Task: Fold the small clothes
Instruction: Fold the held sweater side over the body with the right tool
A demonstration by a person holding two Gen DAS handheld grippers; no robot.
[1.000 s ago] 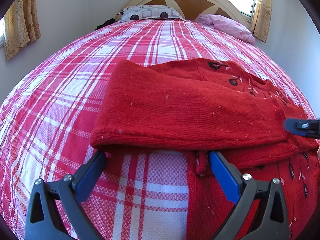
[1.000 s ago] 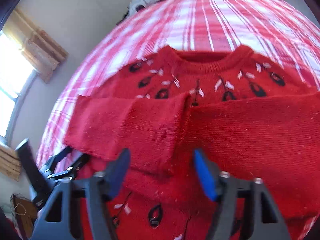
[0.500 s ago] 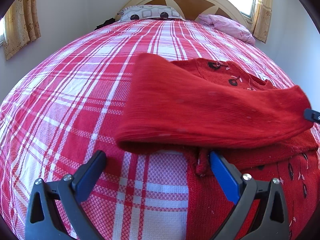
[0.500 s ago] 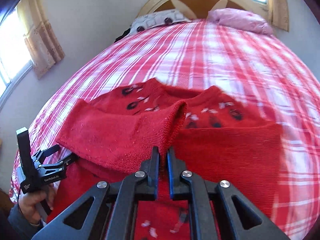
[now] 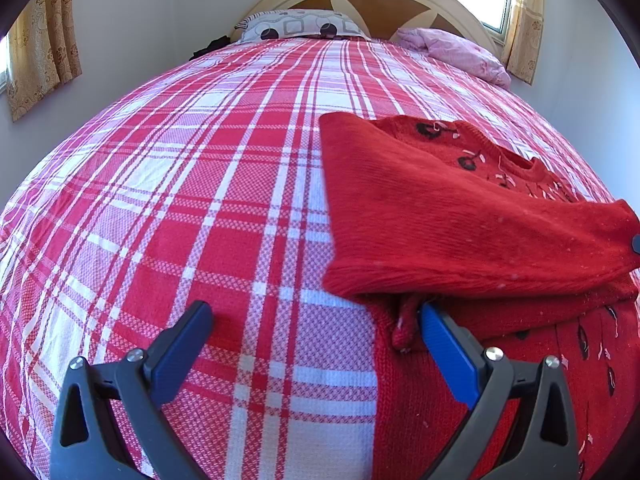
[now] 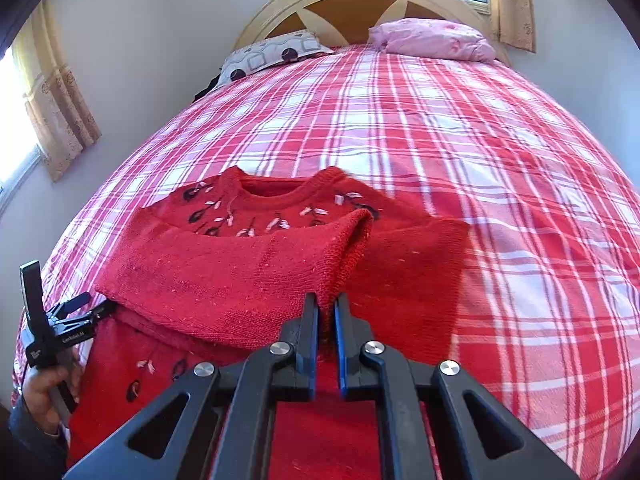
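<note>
The red knit sweater (image 6: 256, 276) lies on the red-and-white plaid bedspread (image 5: 192, 200), neckline toward the headboard (image 6: 360, 4). The right gripper (image 6: 326, 312) has its fingers pressed together on the cuff end of the sleeve (image 5: 460, 236), holding it raised across the sweater body. The left gripper (image 5: 316, 334) is spread wide, gripping nothing; its left finger (image 5: 180, 344) sits over bare bedspread, its right finger (image 5: 448, 352) at the sweater's near edge, below the lifted sleeve
</note>
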